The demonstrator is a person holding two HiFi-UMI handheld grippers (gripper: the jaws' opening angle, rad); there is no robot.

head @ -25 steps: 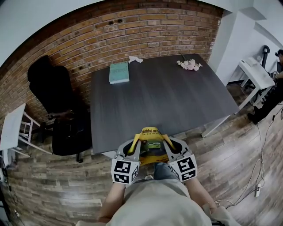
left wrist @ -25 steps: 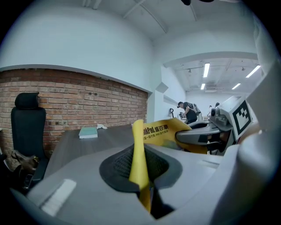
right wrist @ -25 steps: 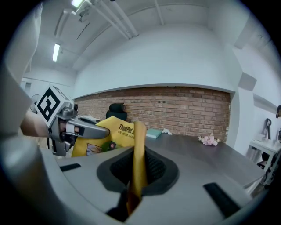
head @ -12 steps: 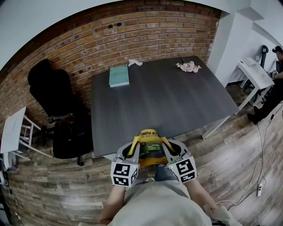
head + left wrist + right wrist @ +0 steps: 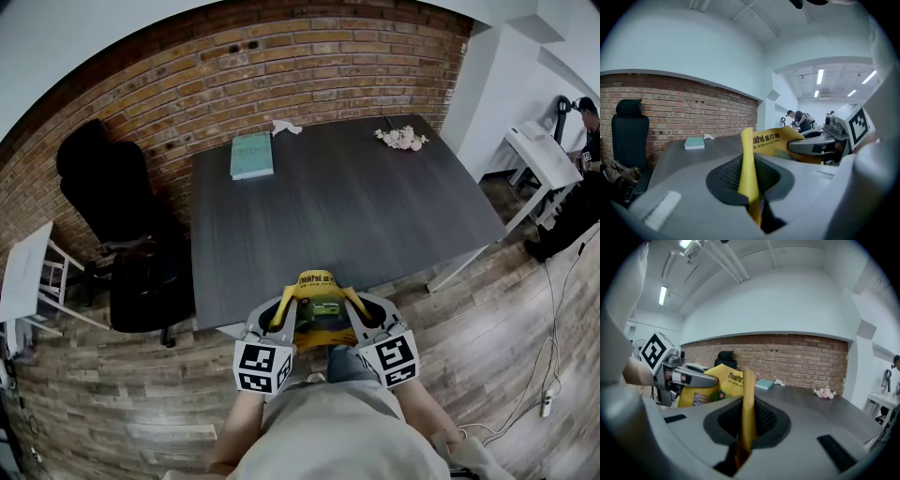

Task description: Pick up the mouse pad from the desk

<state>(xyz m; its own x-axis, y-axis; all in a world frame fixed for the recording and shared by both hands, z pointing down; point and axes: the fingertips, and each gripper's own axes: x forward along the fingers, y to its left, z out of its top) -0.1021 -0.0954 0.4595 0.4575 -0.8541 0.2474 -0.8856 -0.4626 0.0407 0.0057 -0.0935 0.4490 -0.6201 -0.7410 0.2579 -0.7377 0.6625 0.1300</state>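
Observation:
The yellow mouse pad (image 5: 319, 317) with printed pictures is held up in the air just in front of the dark desk's near edge (image 5: 309, 286), bowed into an arch between the two grippers. My left gripper (image 5: 285, 309) is shut on its left edge, and my right gripper (image 5: 360, 307) is shut on its right edge. In the left gripper view the pad's edge (image 5: 749, 171) stands upright between the pads of the left gripper (image 5: 753, 190), with the right gripper (image 5: 812, 146) beyond. In the right gripper view the pad (image 5: 747, 408) is pinched the same way by the right gripper (image 5: 743, 430).
On the desk lie a teal book (image 5: 252, 155), a crumpled white paper (image 5: 286, 127) and a small bunch of pink flowers (image 5: 401, 138) at the far side. A black office chair (image 5: 122, 225) stands left of the desk. A white table (image 5: 544, 159) and a person (image 5: 587, 117) are at the right.

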